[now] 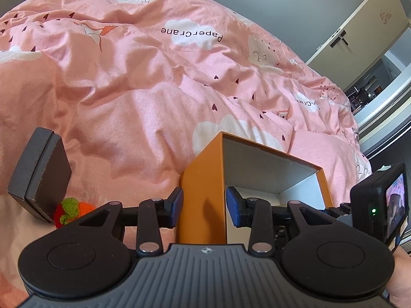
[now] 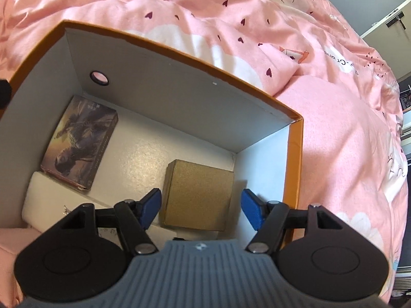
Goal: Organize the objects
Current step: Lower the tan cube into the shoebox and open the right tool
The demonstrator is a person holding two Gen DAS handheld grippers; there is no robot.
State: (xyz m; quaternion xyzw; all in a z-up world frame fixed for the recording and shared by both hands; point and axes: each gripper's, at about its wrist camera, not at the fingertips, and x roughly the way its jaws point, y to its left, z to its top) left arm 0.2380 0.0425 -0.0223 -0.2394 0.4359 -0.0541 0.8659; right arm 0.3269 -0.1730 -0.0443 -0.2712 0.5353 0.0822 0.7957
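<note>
My left claw (image 1: 204, 206) pinches the near corner wall of the orange box (image 1: 203, 179), one pad outside, one inside. My right claw (image 2: 201, 209) hangs spread inside that box, its pads either side of a tan carton (image 2: 197, 197) without touching it. Left of that claw lie a white case (image 2: 51, 197) and a picture box (image 2: 79, 146). Left of my left claw, on the bed (image 1: 143, 82), sit a knitted fruit (image 1: 73, 211) and a dark box (image 1: 38, 177).
</note>
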